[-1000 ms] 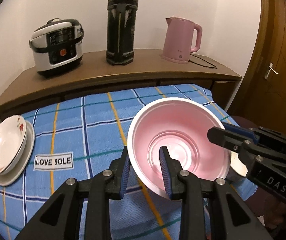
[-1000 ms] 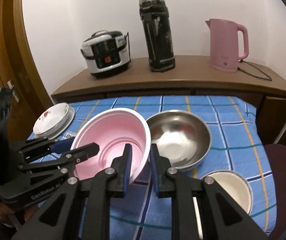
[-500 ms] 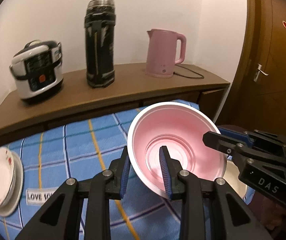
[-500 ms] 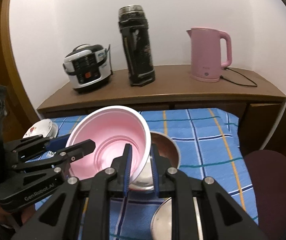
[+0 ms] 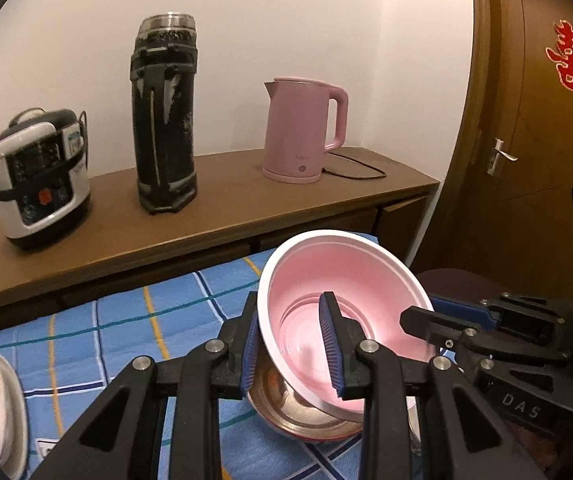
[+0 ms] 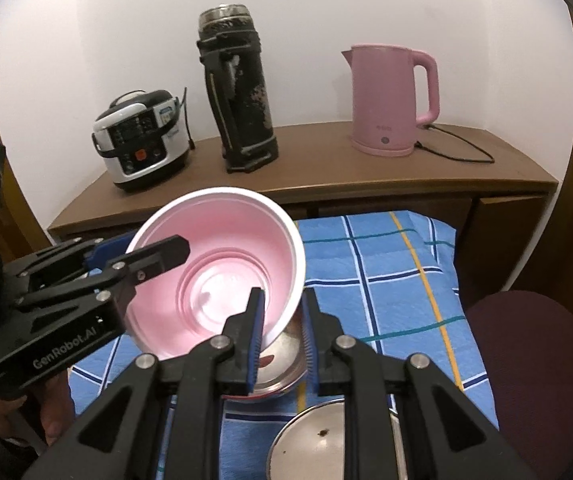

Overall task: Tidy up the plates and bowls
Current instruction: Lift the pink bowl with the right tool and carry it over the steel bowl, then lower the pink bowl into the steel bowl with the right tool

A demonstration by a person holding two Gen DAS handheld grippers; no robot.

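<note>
Fingers of our left gripper (image 5: 292,350) and right gripper (image 6: 282,338) pinch opposite rims of the pink bowl (image 5: 350,300), holding it tilted above the steel bowl (image 5: 286,408) on the blue checked tablecloth (image 6: 386,264).

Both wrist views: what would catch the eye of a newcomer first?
The pink bowl, held up at its rim by the left gripper and the right gripper, hangs over a steel bowl on the blue checked cloth. Behind, a pink kettle stands on the wooden counter.
</note>
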